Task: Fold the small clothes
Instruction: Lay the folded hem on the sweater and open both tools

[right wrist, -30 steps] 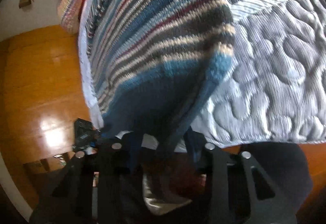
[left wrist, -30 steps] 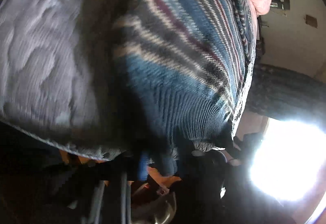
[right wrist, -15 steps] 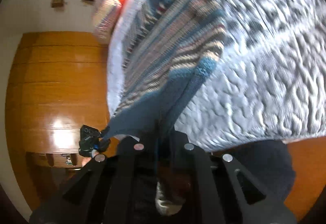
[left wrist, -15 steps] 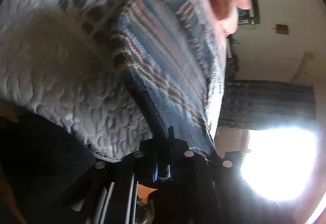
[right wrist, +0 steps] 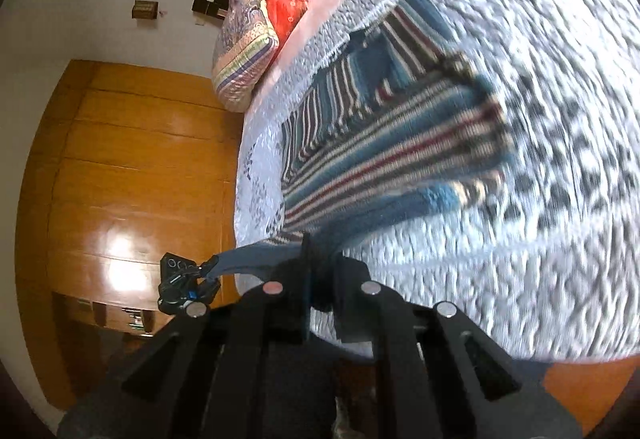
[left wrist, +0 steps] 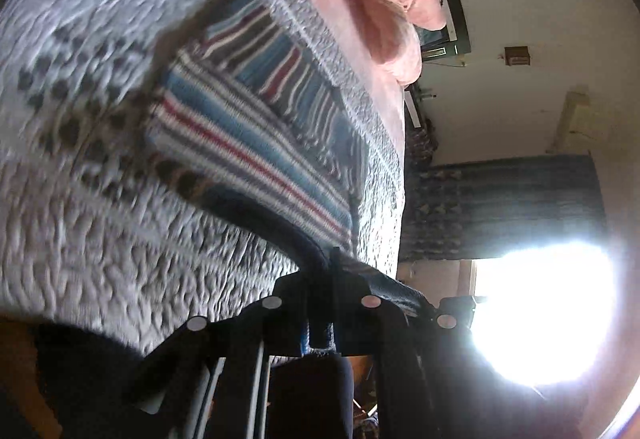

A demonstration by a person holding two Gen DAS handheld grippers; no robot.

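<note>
Sweater [left wrist: 256, 143] now lies mostly spread on the quilt [left wrist: 100, 239], where a second ago it hung close before both cameras and filled them. Its far part rests flat toward 12 o'clock; the near dark hem runs off the bed edge at 6 o'clock to the grippers. The left gripper [left wrist: 320, 303] is clenched on one hem corner, and the right gripper [right wrist: 318, 291] is clenched on the other. The hem spans taut between them, as the right wrist view shows at 9 o'clock. Both views have drawn back from the bed. A pillow [right wrist: 244, 51] sits beyond the sweater. Judgement: the garment is being laid out flat, and the fold proper is not yet begun.
</note>
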